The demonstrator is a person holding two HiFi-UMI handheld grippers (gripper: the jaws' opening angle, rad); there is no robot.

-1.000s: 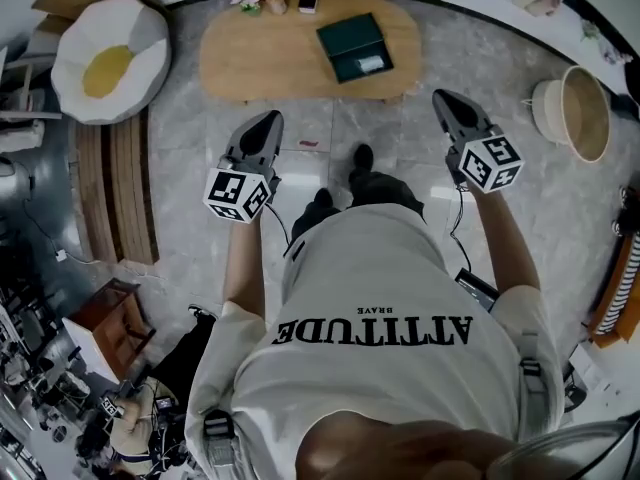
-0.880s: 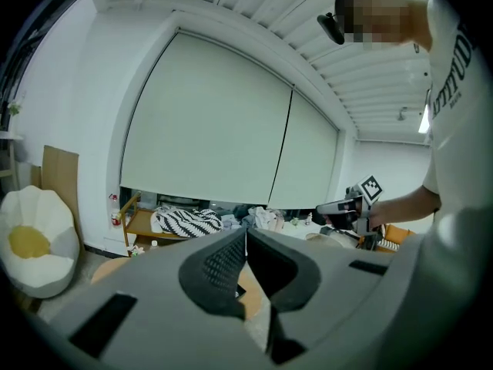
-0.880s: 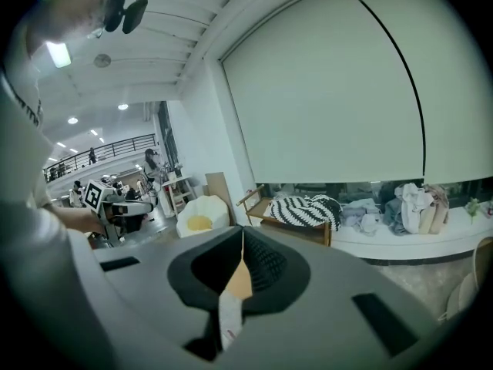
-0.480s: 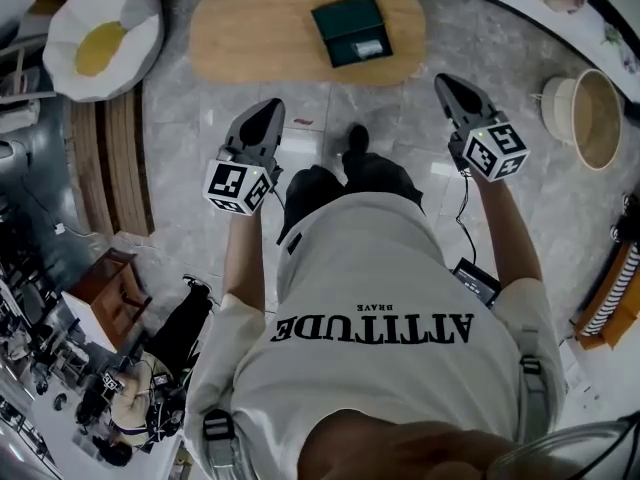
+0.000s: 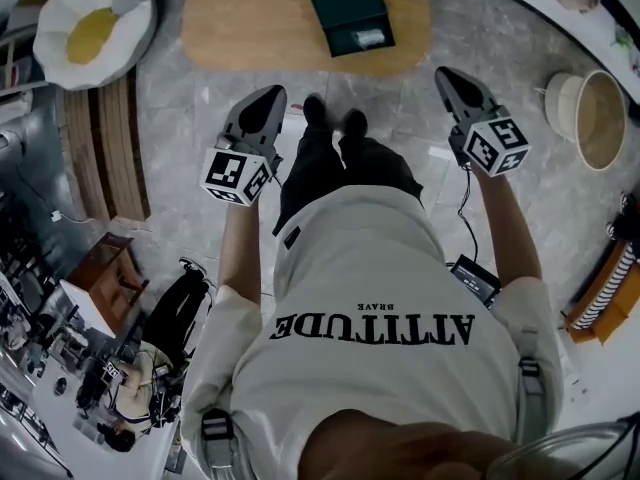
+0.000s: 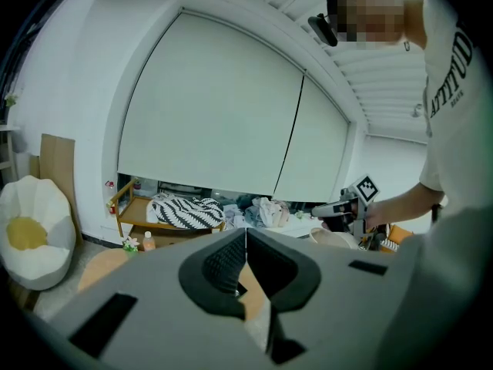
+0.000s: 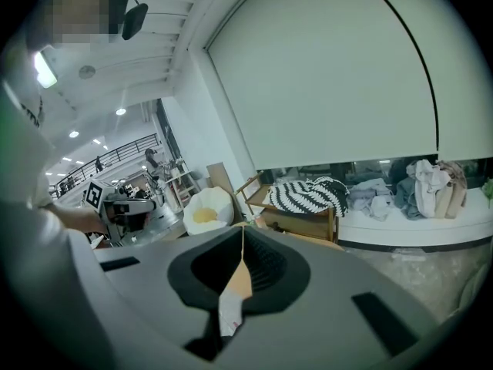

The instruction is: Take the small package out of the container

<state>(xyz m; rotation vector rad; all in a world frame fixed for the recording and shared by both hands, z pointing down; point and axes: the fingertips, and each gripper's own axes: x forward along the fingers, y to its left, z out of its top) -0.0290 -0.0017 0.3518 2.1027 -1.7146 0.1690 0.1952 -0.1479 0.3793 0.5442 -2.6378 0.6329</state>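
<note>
A dark green open container (image 5: pixel 351 18) lies on the oval wooden table (image 5: pixel 240 38) at the top of the head view. A small pale package (image 5: pixel 369 38) rests inside it. I hold both grippers out at waist height, short of the table's near edge. My left gripper (image 5: pixel 268 96) is shut and empty, its pads meeting in the left gripper view (image 6: pixel 246 237). To the right of the container and nearer to me, my right gripper (image 5: pixel 447 74) is also shut with nothing in it (image 7: pixel 243 233).
A fried-egg cushion (image 5: pixel 90 28) lies left of the table and a woven basket (image 5: pixel 590 118) sits at the right. A low wooden shelf with a striped cloth (image 6: pixel 181 210) stands behind the table. A brown stool (image 5: pixel 105 268) is at my left, over grey floor tiles.
The person has stepped toward the table; the feet now stand close to its near edge. Both grippers stay shut and held out as before.
</note>
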